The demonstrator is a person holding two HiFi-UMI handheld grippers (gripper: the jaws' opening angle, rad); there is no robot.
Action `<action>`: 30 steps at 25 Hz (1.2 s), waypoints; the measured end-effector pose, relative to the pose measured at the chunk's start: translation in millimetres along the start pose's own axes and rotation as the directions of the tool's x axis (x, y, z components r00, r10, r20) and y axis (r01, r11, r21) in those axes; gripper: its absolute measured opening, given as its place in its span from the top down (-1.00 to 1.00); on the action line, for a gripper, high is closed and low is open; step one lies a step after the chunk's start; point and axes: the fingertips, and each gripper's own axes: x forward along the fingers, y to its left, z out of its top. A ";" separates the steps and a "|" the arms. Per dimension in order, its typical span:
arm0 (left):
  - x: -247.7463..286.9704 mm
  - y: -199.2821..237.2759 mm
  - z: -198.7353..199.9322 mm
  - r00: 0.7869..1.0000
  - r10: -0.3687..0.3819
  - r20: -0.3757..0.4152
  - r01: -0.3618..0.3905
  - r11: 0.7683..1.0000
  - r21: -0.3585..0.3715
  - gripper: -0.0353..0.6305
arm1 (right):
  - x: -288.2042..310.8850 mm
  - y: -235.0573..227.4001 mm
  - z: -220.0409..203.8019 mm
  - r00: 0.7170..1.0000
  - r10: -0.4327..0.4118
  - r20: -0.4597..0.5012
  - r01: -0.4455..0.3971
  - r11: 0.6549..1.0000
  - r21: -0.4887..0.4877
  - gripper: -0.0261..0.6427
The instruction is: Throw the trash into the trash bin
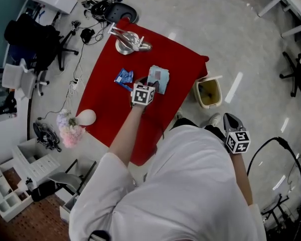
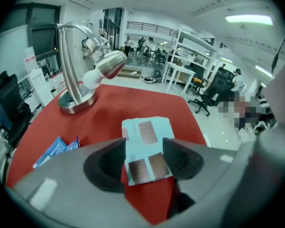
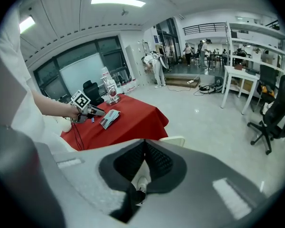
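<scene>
A red table (image 1: 105,99) fills the middle of the head view, with pale floor around it. The person's white-sleeved body covers its near corner. An office chair (image 1: 35,39) and a tangle of cables (image 1: 98,6) lie beyond its far-left side. A white rack (image 1: 10,185) sits on the floor at the lower left.

The bin (image 1: 218,92) stands on the floor just beside the table's right edge, mouth up. In the right gripper view only its rim (image 3: 173,140) peeks over the jaws.

A steel lamp (image 1: 128,40) stands at the table's far end, its head bent down toward the cloth (image 2: 77,101). Pink flowers (image 1: 69,129) and a white egg-shaped thing (image 1: 86,117) sit at the left edge.

The pale-blue pack (image 1: 159,78) lies flat mid-table. A blue wrapper (image 1: 123,77) lies near it on the left, apart from it.

The left gripper (image 1: 149,87) reaches over the table onto the pack. Its jaws stand apart with the pack (image 2: 145,148) showing between them, and the pads do not press on it. The wrapper (image 2: 54,151) lies off to the left of the jaws.

The right gripper (image 1: 232,122) hangs by the person's side over the floor, near the bin. Its jaws are together on nothing (image 3: 143,163).
</scene>
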 end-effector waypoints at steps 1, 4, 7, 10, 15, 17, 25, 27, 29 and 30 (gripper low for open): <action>4.2 2.5 -1.0 1.000 -0.002 -0.009 0.002 1.000 -0.001 0.12 | -0.5 0.5 -1.3 1.000 -0.006 -0.003 0.006 1.000 0.003 0.92; 16.8 7.2 -5.1 0.999 -0.031 -0.031 0.031 1.000 -0.006 0.06 | -1.2 4.1 -4.1 1.000 -0.018 -0.013 0.018 1.000 0.007 0.92; 28.6 8.6 -8.4 0.996 -0.061 -0.062 0.060 0.998 -0.007 -0.08 | -1.5 7.4 -6.1 0.999 -0.024 -0.024 0.024 1.000 0.005 0.92; 31.3 12.2 -5.8 0.995 -0.053 -0.083 0.054 0.999 0.004 -0.18 | -1.7 10.8 -10.2 0.999 -0.027 -0.038 0.027 1.000 -0.003 0.92; 38.2 19.6 -13.6 0.994 0.023 -0.104 -0.016 0.998 0.066 -0.12 | -4.0 9.2 -18.7 0.998 -0.039 -0.039 0.039 0.999 0.010 0.92; 33.5 24.0 -10.6 0.993 0.070 -0.091 -0.062 0.994 0.086 0.05 | -4.4 7.3 -17.4 0.999 -0.043 -0.033 0.043 0.999 0.016 0.92; 11.0 0.7 -5.6 0.999 0.028 -0.039 -0.027 0.999 0.029 0.82 | -4.1 4.3 -15.5 0.999 -0.035 -0.010 0.035 0.999 0.027 0.92; 6.0 -3.3 -5.2 0.999 0.024 -0.028 -0.023 0.999 0.030 0.85 | -3.5 6.2 -15.6 1.000 -0.029 -0.005 0.029 0.999 0.019 0.92; 3.8 -5.3 -4.0 1.000 0.027 -0.008 -0.027 0.999 0.030 0.86 | -3.7 6.3 -16.0 1.000 -0.025 0.000 0.025 1.000 0.013 0.92; 2.7 -7.0 -2.8 1.000 0.028 0.004 -0.028 0.999 0.028 0.86 | -3.8 5.5 -16.4 1.000 -0.023 0.003 0.023 1.000 0.012 0.92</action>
